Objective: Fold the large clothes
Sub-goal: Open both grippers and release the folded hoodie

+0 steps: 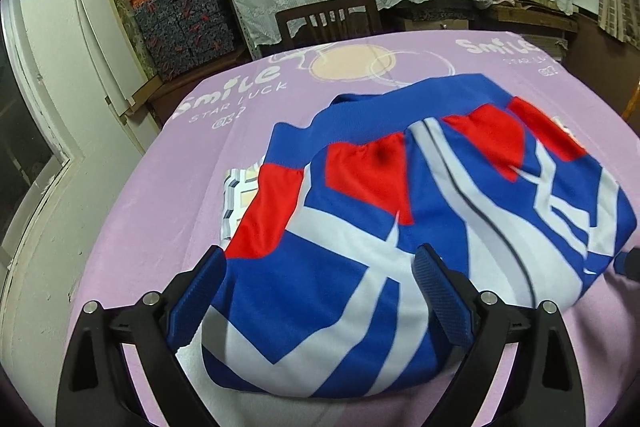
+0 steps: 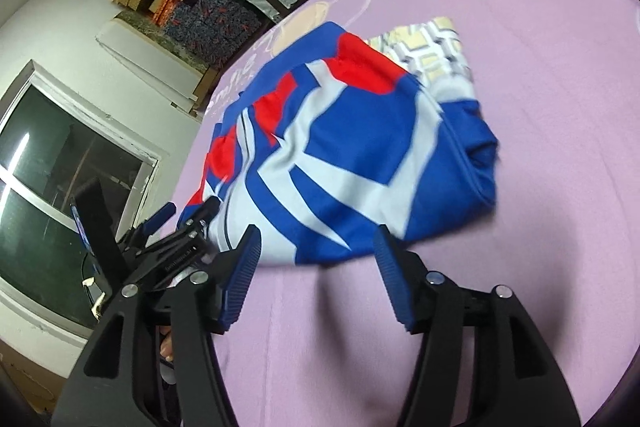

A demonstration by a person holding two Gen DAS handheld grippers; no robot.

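A blue, red and white jersey (image 1: 400,211) lies folded in a bundle on the purple cloth-covered table (image 1: 168,211). My left gripper (image 1: 320,267) is open, its jaws wide apart around the bundle's near edge, which lies between the fingers. In the right wrist view the jersey (image 2: 352,155) sits just beyond my right gripper (image 2: 316,247), which is open and holds nothing, hovering over the purple cloth (image 2: 520,107). The left gripper also shows in the right wrist view (image 2: 180,227) at the jersey's left edge.
A folded checked garment (image 1: 236,195) lies under the jersey's far side, also seen in the right wrist view (image 2: 432,51). A wooden chair (image 1: 328,21) stands beyond the table. Stacked boxes (image 1: 184,23) and a window (image 2: 60,179) are at the left.
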